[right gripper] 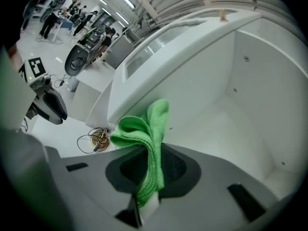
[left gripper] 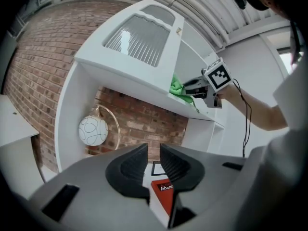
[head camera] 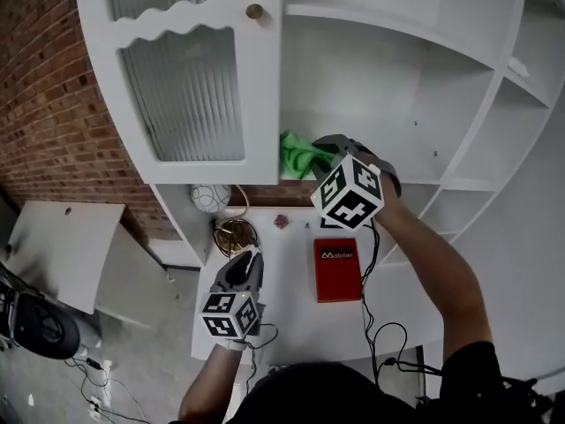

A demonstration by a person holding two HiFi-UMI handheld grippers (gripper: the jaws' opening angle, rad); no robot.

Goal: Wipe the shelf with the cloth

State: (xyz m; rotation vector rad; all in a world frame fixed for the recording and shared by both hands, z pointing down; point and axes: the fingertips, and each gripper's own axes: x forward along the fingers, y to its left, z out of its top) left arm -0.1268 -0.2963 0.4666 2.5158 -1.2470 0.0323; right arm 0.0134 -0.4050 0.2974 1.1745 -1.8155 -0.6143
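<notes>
- Cloth point(right gripper: 147, 129) clenched in the jaws of the right gripper point(right gripper: 153, 166) at the shelf point(right gripper: 231, 134)'s left edge; wiping seems to be starting.
- Next: press down, sweep right.
- Jaws of the left gripper point(left gripper: 154, 163): slightly parted, empty.

Your bright green microfibre cloth point(right gripper: 144, 134) is bunched into soft folds and pinched between the jaws of your right hand-held gripper point(right gripper: 153, 163). Its loose end stands up and flops leftward. It is held at the left end of the smooth white painted shelf point(right gripper: 226, 134). Whether it touches the board is unclear.
</notes>
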